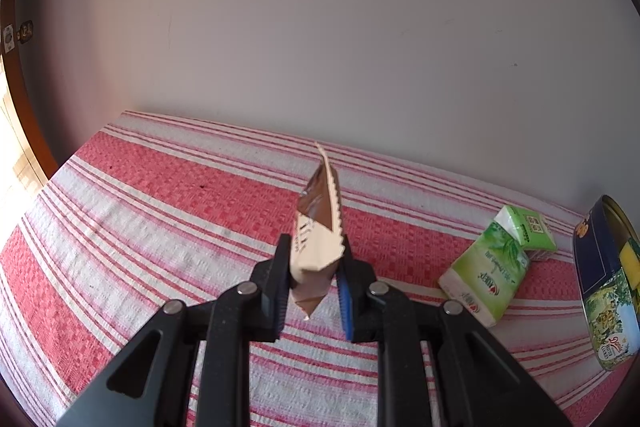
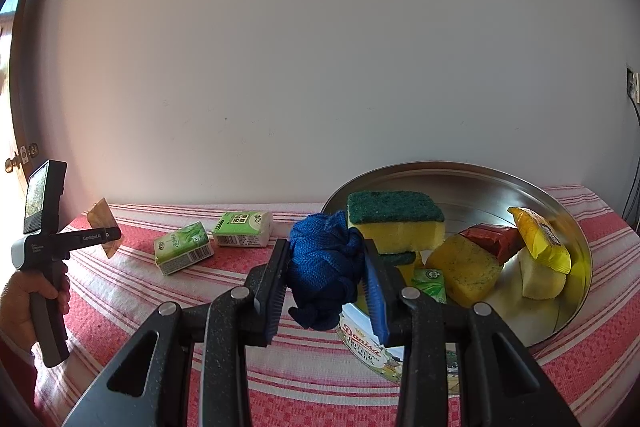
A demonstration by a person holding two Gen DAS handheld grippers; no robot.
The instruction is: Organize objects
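My left gripper (image 1: 314, 251) is shut on a brown-and-cream snack packet (image 1: 318, 227), held on edge above the red-striped cloth (image 1: 160, 207). My right gripper (image 2: 326, 255) is shut on a crumpled blue cloth (image 2: 324, 267), just left of a round metal cookie tin (image 2: 472, 183). The tin holds a green-topped yellow sponge (image 2: 396, 223), another yellow sponge (image 2: 466, 269), a red packet (image 2: 494, 237), a yellow packet (image 2: 540, 239) and a small green pack (image 2: 430, 285). In the right wrist view the left gripper (image 2: 108, 233) appears at far left, held by a hand (image 2: 20, 303), with the packet (image 2: 100, 217) in it.
Two green tissue packs (image 1: 486, 277) (image 1: 526, 229) lie on the cloth right of the left gripper; they show in the right wrist view as tissue packs (image 2: 182, 253) (image 2: 242, 229). The tin's side (image 1: 600, 279) stands at the far right. A pale wall (image 1: 320, 27) backs the table.
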